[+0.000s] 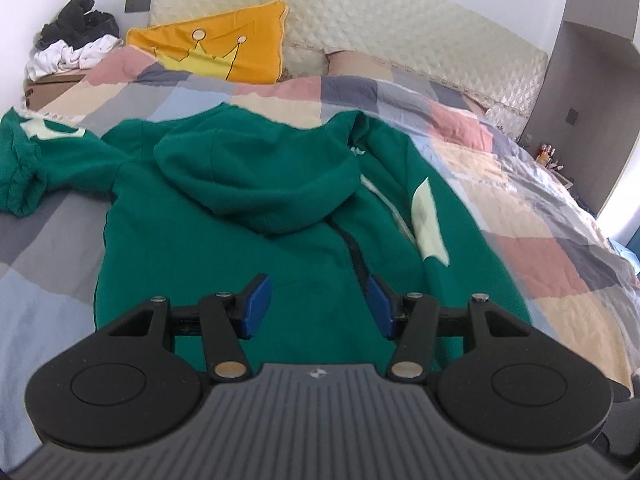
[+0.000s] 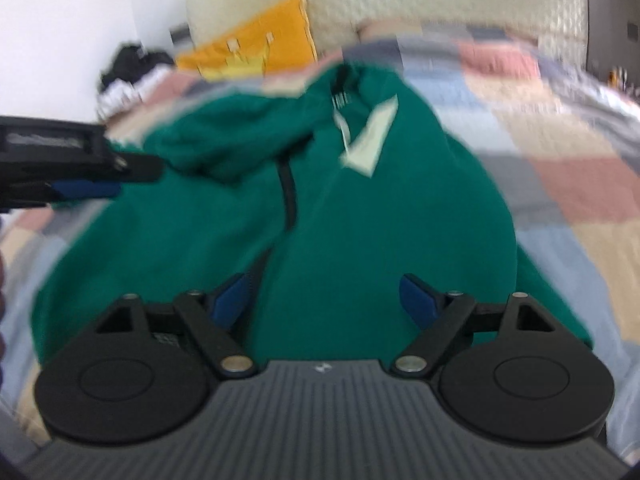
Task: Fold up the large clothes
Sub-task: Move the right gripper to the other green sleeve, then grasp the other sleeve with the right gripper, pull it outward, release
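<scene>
A: State the position of the green hooded sweatshirt (image 1: 248, 248).

B: It lies spread on the bed, on top of the patchwork quilt (image 1: 532, 208). The hood (image 1: 256, 176) is folded down over the body panel. One sleeve (image 1: 36, 160), bearing a pale patch, extends toward the left edge of the left wrist view. A second pale patch (image 1: 430, 224) is visible on the right portion of the garment, beside a pale drawstring.

A: State the condition of the left hand-held gripper (image 1: 318, 306).

B: Its jaws stand partly apart above the lower body of the sweatshirt. The blue pads (image 1: 256, 304) do not press on the fabric; nothing is between them. The same unit appears at the left edge of the right wrist view (image 2: 86, 189), over the left side of the garment.

A: State the condition of the right hand-held gripper (image 2: 328, 304).

B: Its jaws stand wide apart above the lower front of the sweatshirt, near the dark zip line. Nothing is gripped. This view is blurred, so contact between the fingertips and the cloth cannot be determined.

A: List surrounding items.

B: A yellow cushion (image 1: 224, 48) with a crown design leans against the cream quilted headboard (image 1: 400, 36). A pillow (image 1: 356, 62) lies to its right. A heap of black and white laundry (image 1: 76, 40) rests on a brown box at the far left corner.
</scene>
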`<control>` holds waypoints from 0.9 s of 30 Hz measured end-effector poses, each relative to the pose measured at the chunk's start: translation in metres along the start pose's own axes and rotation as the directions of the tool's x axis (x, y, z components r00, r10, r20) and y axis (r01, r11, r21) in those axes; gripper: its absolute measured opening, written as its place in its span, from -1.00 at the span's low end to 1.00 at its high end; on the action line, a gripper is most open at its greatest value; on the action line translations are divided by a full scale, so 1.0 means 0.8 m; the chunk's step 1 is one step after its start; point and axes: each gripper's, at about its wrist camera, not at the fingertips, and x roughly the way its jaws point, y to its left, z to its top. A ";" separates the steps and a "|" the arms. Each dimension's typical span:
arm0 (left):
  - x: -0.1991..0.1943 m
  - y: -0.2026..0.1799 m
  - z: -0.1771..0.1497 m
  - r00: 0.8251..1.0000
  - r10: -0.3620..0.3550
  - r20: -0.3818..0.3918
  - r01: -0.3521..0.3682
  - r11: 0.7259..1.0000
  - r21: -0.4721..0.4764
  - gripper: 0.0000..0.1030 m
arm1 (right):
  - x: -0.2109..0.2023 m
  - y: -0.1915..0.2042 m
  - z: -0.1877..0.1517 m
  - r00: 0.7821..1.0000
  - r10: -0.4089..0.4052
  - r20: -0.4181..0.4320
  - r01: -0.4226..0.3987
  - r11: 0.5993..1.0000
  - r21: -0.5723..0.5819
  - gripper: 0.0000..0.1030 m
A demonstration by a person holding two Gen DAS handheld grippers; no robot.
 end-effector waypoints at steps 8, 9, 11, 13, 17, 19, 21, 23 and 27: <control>0.007 0.020 -0.013 1.000 -0.006 0.004 0.006 1.000 -0.022 0.15 | 0.023 -0.002 -0.011 0.996 0.023 -0.082 -0.021 0.999 0.024 0.56; 0.006 0.020 -0.015 1.000 -0.006 0.007 0.006 1.000 -0.023 0.15 | 0.023 -0.001 -0.013 0.996 0.025 -0.087 -0.023 1.000 0.019 0.51; 0.003 0.020 -0.019 1.000 -0.007 0.013 0.007 1.000 -0.020 0.15 | 0.023 0.001 -0.014 0.996 0.020 -0.091 -0.020 1.000 0.007 0.23; -0.002 0.021 -0.023 1.000 -0.022 0.016 0.022 0.999 -0.027 0.15 | 0.016 0.004 -0.014 0.997 0.011 -0.079 -0.011 1.000 -0.003 -0.17; -0.010 0.020 -0.026 0.999 -0.034 0.022 0.035 0.999 -0.035 0.15 | -0.007 -0.010 -0.007 0.999 -0.022 -0.027 0.024 0.998 0.050 -0.77; -0.014 0.019 -0.028 0.999 -0.034 0.032 0.035 0.999 -0.039 0.15 | -0.015 -0.019 -0.006 1.000 -0.018 -0.009 0.018 0.996 0.088 -0.82; -0.017 0.021 -0.029 0.998 -0.039 0.039 0.041 0.998 -0.049 0.15 | -0.021 -0.028 -0.004 1.000 -0.021 0.008 0.020 0.992 0.124 -0.84; -0.017 0.022 -0.029 0.999 -0.037 0.039 0.039 0.998 -0.054 0.15 | -0.028 -0.033 0.001 0.999 -0.040 0.031 0.035 0.989 0.147 -0.85; -0.012 0.030 -0.031 0.999 -0.027 0.034 0.029 0.996 -0.083 0.15 | -0.044 -0.054 0.022 0.994 -0.084 0.067 0.072 0.983 0.168 -0.86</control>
